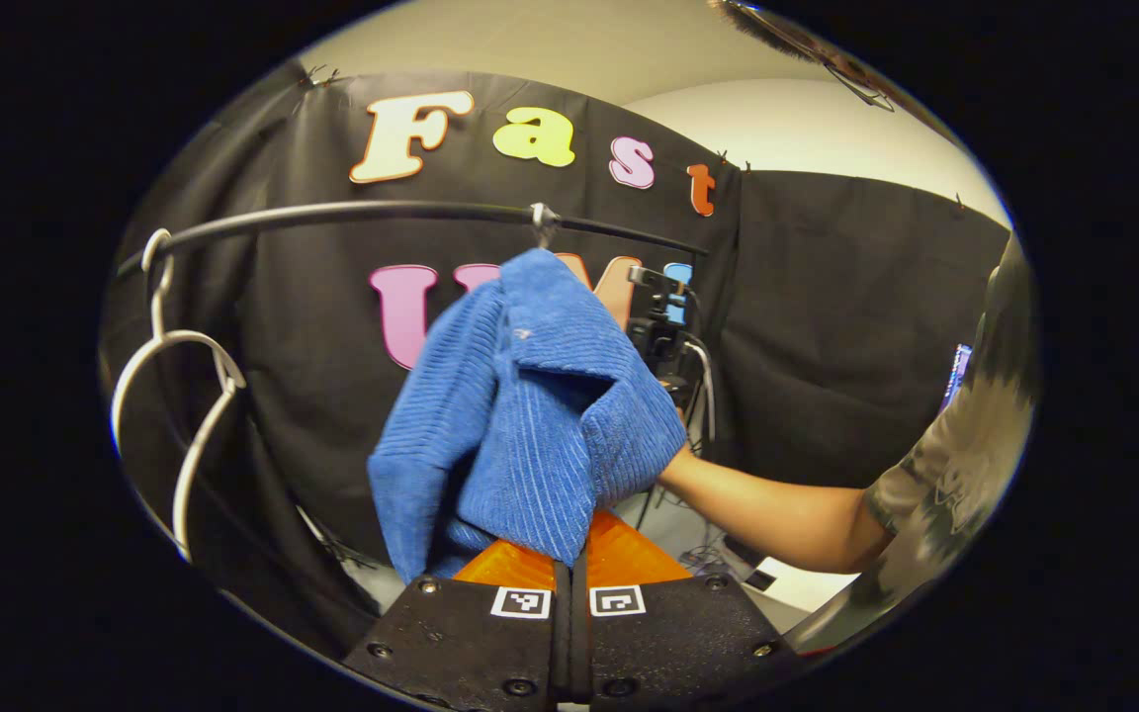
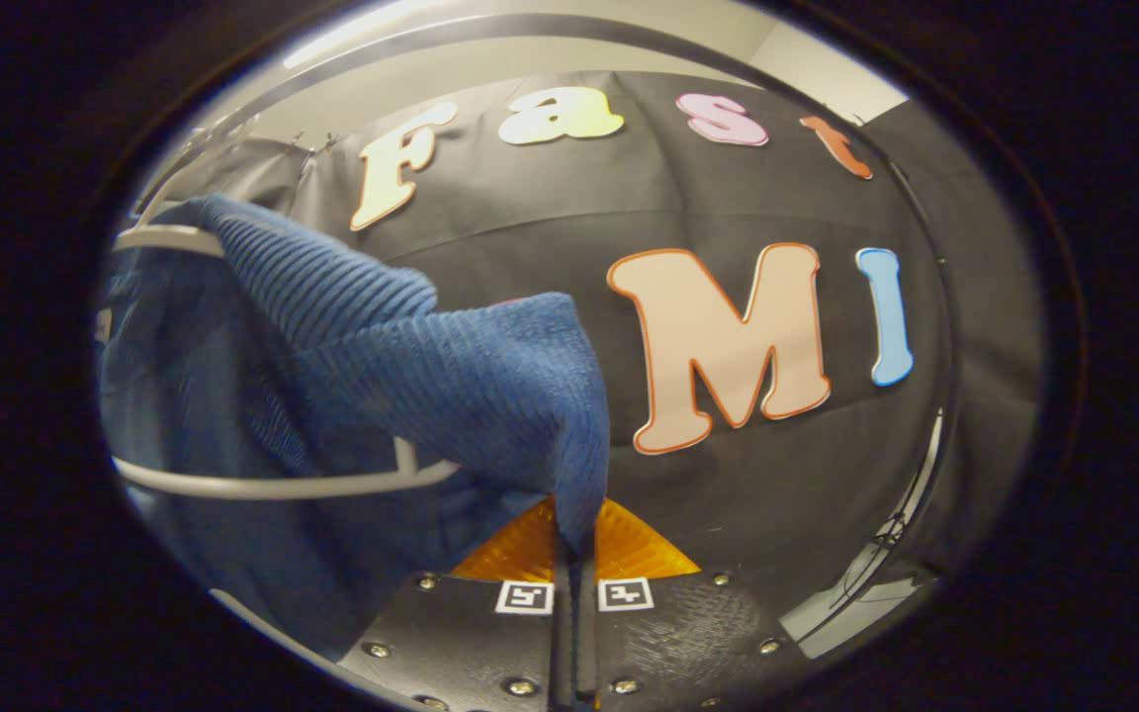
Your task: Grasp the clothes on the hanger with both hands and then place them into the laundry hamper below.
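A blue ribbed cloth (image 1: 520,415) hangs bunched under the black rail (image 1: 382,211). My left gripper (image 1: 570,554) is shut on the cloth's lower edge. In the right gripper view the same blue cloth (image 2: 411,386) drapes over a white hanger (image 2: 283,485), and my right gripper (image 2: 570,544) is shut on a pinched corner of it. A person's forearm (image 1: 767,509) reaches in behind the cloth from the right in the left gripper view.
An empty white hanger (image 1: 179,396) hangs at the left end of the rail. A black device with cables (image 1: 663,326) stands behind the cloth. The person's patterned sleeve (image 1: 965,455) sits at the right edge.
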